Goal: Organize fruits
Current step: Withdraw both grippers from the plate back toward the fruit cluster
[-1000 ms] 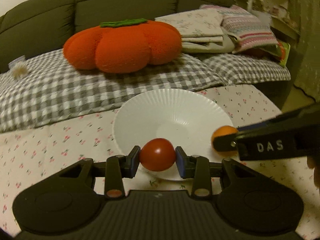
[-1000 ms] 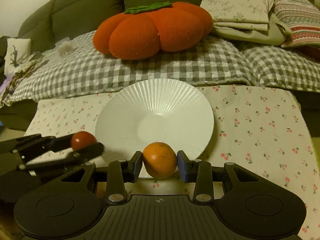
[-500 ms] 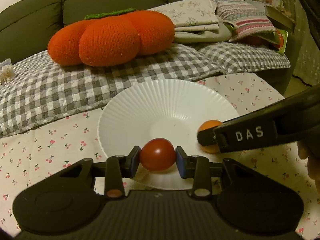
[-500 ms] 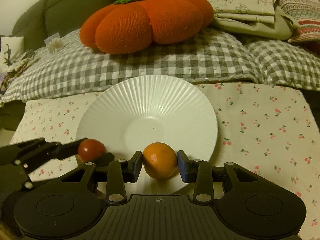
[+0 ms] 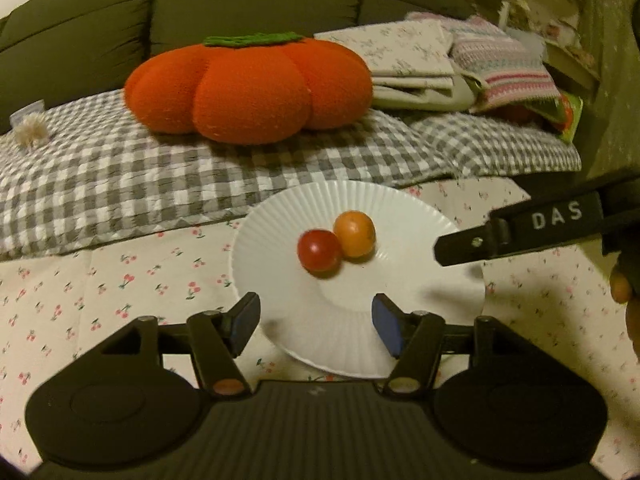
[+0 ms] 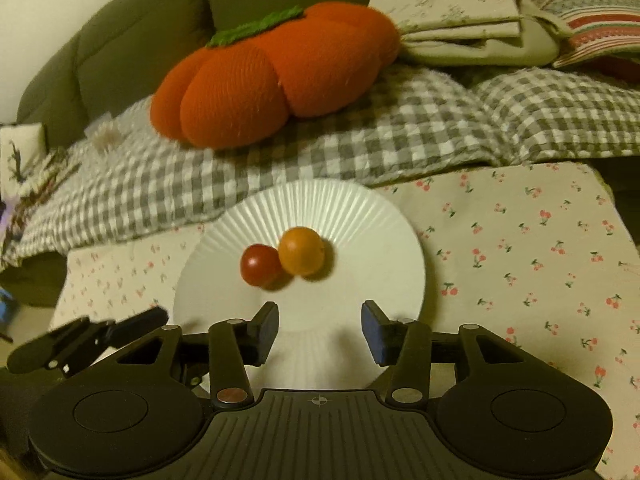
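A small red tomato and an orange fruit lie touching each other in the middle of the white ribbed plate. My left gripper hovers over the plate's near rim, its jaws opening, with nothing between them. My right gripper is likewise over the near rim, jaws opening and empty. The right gripper's finger reaches in from the right in the left wrist view. In the right wrist view the left gripper's fingers show at lower left.
The plate rests on a cherry-print cloth. Behind it lie a grey checked blanket, a big orange pumpkin cushion, folded linens and a dark green sofa back.
Both grippers let go of their fruit: the tomato and the orange now lie on the plate. Both pairs of jaws have spread apart and drawn back toward the near rim.
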